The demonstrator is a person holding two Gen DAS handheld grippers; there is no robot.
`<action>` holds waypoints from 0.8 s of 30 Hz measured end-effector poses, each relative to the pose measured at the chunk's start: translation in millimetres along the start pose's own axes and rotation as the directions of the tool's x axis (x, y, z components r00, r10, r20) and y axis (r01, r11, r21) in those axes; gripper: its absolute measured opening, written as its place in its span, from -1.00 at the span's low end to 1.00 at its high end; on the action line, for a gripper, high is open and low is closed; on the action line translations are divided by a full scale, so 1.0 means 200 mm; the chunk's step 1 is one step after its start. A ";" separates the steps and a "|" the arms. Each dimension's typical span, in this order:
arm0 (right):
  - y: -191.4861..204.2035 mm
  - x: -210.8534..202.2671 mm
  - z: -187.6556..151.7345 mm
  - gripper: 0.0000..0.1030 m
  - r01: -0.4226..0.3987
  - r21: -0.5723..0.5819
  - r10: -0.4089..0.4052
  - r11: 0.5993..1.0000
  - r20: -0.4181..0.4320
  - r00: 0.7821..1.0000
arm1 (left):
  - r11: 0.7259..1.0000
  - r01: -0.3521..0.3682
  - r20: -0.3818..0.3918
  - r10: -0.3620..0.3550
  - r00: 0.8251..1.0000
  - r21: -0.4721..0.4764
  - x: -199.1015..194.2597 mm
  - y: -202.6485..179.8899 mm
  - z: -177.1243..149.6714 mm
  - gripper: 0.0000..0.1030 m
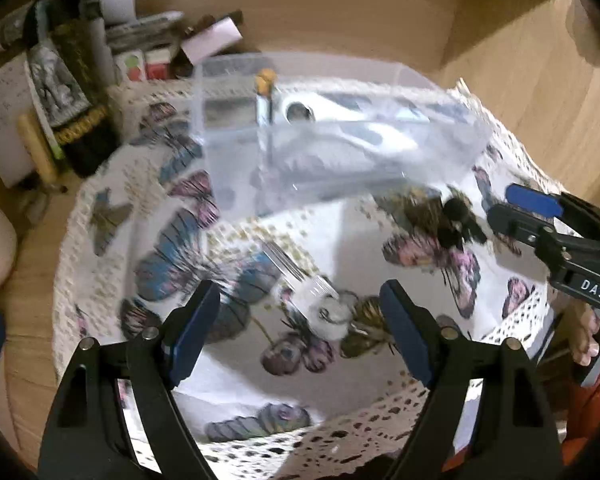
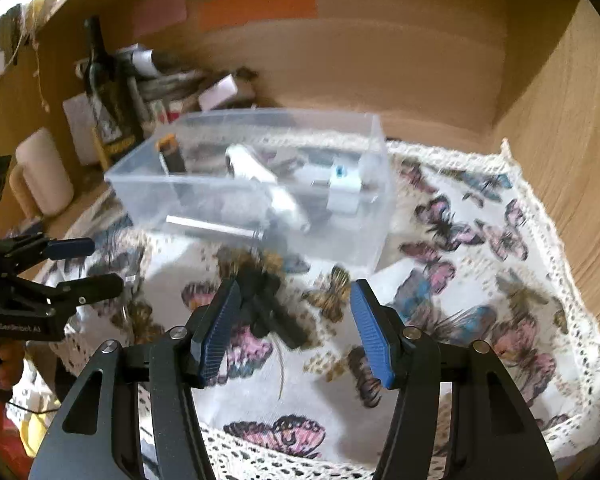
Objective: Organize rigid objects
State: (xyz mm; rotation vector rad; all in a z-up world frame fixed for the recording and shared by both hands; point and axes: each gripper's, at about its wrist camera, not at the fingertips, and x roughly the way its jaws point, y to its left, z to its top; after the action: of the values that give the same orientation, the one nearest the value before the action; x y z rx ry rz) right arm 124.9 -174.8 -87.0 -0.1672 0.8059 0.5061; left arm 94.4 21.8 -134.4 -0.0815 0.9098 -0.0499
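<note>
Clear plastic is forming the storage bin (image 2: pixel 260 184) sitting toward the back of a butterfly-print cloth (image 2: pixel 480 280), and inside it are lying a white tool (image 2: pixel 260 184), a metal rod (image 2: pixel 216 227), a small white-and-blue block (image 2: pixel 346 184) and a dark piece with an orange cap (image 2: pixel 168 152). Bottles and cartons (image 1: pixel 80 60) are crowding the wooden corner behind it. A black object (image 2: pixel 268 304), blurred, is lying on the cloth just ahead of the right gripper (image 2: pixel 292 328), nearer its left finger; that gripper's jaws are standing apart, grasping nothing. A small clear ribbed piece (image 1: pixel 312 300) is resting on the cloth between the fingers of the left gripper (image 1: pixel 300 320), which is likewise spread wide and empty. "DAS" is reading white on the right gripper's body in the left wrist view.
</note>
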 end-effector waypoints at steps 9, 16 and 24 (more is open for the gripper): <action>0.05 0.09 -0.01 -0.06 -0.025 -0.028 0.024 0.999 -0.043 0.999 | 0.999 -0.033 0.004 0.033 0.999 0.011 0.08 -0.07 -0.02 0.14; 0.03 0.17 -0.03 -0.42 -0.042 -0.013 0.041 0.999 -0.100 0.994 | 1.000 -0.014 0.021 0.014 1.000 0.020 0.05 -0.07 -0.05 -0.35; -0.02 0.09 -0.03 -0.57 -0.046 0.030 0.047 0.999 -0.041 0.998 | 1.000 0.024 0.032 -0.024 0.999 -0.017 0.00 -0.03 -0.04 -0.53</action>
State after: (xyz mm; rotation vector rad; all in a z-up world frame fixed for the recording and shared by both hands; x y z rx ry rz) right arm 132.7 -174.0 -104.1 -0.1329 0.8588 0.5359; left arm 87.6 16.1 -138.4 -0.1088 0.8779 -0.0630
